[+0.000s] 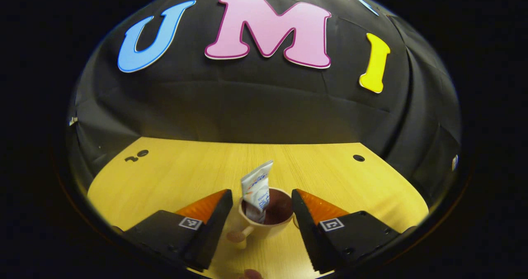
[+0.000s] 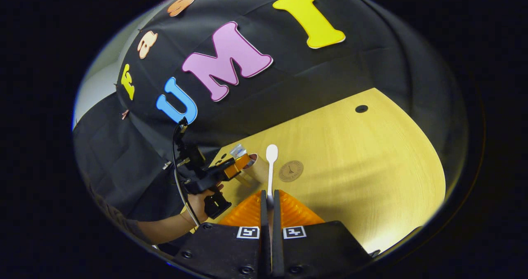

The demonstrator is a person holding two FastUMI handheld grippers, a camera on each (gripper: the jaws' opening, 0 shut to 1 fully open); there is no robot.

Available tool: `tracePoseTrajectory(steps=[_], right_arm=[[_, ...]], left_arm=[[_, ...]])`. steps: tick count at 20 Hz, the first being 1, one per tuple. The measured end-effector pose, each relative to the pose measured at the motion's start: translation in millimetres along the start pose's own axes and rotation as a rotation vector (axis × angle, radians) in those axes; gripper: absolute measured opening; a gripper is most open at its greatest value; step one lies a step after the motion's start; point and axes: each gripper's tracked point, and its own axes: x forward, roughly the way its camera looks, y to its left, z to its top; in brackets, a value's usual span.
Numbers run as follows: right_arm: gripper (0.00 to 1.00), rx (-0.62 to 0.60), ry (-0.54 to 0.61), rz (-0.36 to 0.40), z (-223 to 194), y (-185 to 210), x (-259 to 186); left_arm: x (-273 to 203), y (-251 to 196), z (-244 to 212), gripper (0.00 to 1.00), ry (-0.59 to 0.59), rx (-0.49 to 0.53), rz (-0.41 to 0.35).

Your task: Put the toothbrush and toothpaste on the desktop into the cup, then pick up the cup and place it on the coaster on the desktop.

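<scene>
A beige cup with a dark inside and a handle stands on the wooden desktop, between the fingers of my open left gripper. A white toothpaste tube leans upright inside it. In the right gripper view, my right gripper is shut on the handle of a white toothbrush, whose head points up and away. Beyond it lie the cup with the tube and a round brown coaster just to the right of the cup. The left gripper and the hand holding it stand at the cup.
The desktop has round dark holes near its back corners. The black cloth wall closes the back. A person's forearm reaches in from the lower left of the right gripper view.
</scene>
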Motion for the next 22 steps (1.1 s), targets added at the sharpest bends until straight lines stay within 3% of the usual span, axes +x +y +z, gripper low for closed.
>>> tracePoseTrajectory(steps=[1, 3, 10, 22], right_arm=[[0.06, -0.001, -0.007, 0.015, 3, 7, 4], [0.06, -0.006, -0.022, 0.045, 11, 19, 15], [0.06, -0.028, -0.085, 0.148, 54, 60, 77], [0.05, 0.018, -0.213, 0.186, 93, 70, 195]], left_arm=[[-10, 1, 2, 0.94, -0.003, 0.017, -0.003], [-30, 0, 7, 0.96, -0.003, 0.019, -0.017], [-118, 2, -15, 0.96, 0.067, -0.001, -0.045], [-224, 6, -102, 0.96, 0.237, -0.099, 0.020]])
